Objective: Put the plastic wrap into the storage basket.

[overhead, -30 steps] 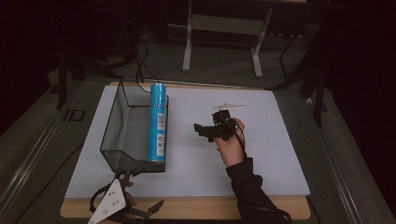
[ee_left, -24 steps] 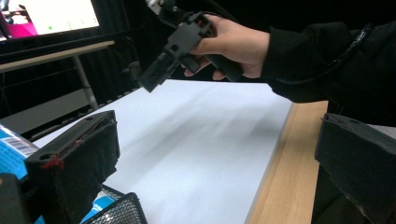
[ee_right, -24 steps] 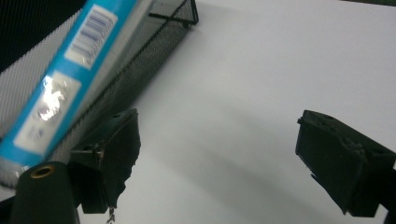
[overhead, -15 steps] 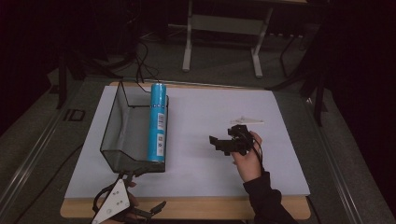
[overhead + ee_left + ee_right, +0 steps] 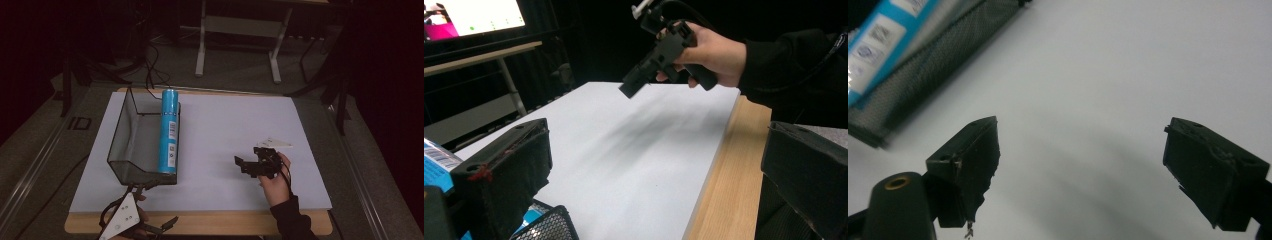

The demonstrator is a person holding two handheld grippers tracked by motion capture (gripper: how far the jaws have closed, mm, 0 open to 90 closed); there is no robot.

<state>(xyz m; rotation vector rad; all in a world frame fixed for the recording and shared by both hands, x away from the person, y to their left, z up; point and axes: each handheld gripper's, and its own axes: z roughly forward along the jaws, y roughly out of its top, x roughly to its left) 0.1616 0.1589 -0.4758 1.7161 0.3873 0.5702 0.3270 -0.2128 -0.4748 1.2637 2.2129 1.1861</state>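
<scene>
The right gripper [image 5: 246, 163] hung wide and empty, the blue tube [image 5: 169, 131] lying beyond its jaws, presumably already placed.

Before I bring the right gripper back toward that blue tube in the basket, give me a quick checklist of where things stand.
1. Right gripper open and holding nothing: ok.
2. White sheet between it and the mesh basket free of obstacles: ok.
3. Blue tube lying along the basket's right side, top reachable: ok.
4. Left gripper open at the table's near edge, out of the path: ok.
5. Whether the tube is wedged: cannot tell.
</scene>
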